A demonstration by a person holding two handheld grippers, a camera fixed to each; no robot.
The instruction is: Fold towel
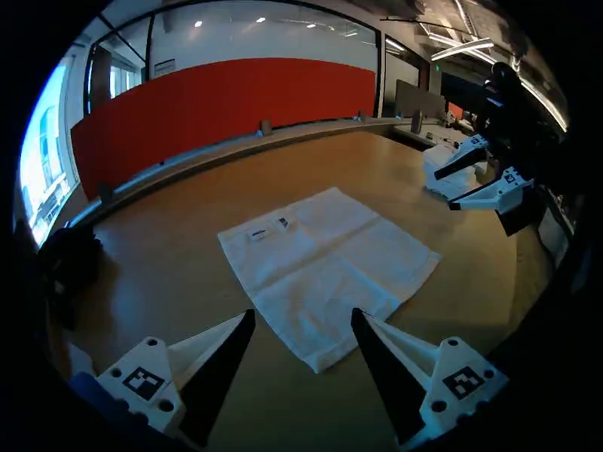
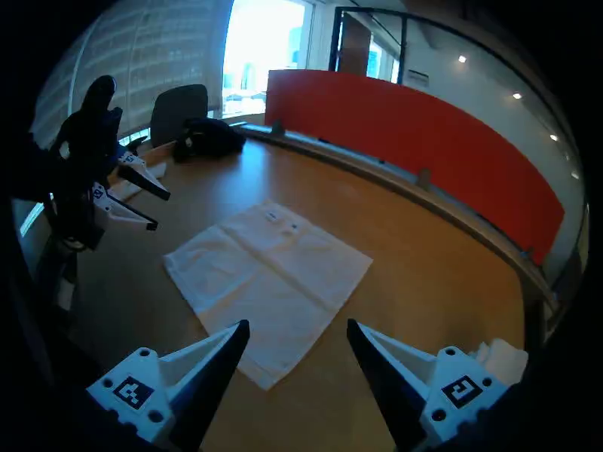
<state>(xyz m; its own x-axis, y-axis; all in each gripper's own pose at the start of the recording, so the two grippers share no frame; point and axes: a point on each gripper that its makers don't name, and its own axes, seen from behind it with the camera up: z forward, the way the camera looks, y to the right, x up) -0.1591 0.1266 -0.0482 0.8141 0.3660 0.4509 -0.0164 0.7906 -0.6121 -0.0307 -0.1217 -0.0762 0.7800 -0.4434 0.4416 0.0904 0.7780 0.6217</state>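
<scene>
No word or number can be read. The towel (image 1: 324,264) carries a small tag (image 1: 260,233) near one edge, its print too small to make out. The left gripper (image 1: 301,313) and the right gripper (image 2: 296,324) bear black-and-white square markers (image 1: 143,380), patterns and not lettering. A pale notice (image 1: 164,68) on the glass wall (image 1: 264,38) is blurred

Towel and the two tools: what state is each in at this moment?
Towel: spread flat on the table, creased, not gripped.
Left tool: open, holding nothing.
Right tool: open, holding nothing.
White cloth pile: bunched up near the table's edge.
</scene>
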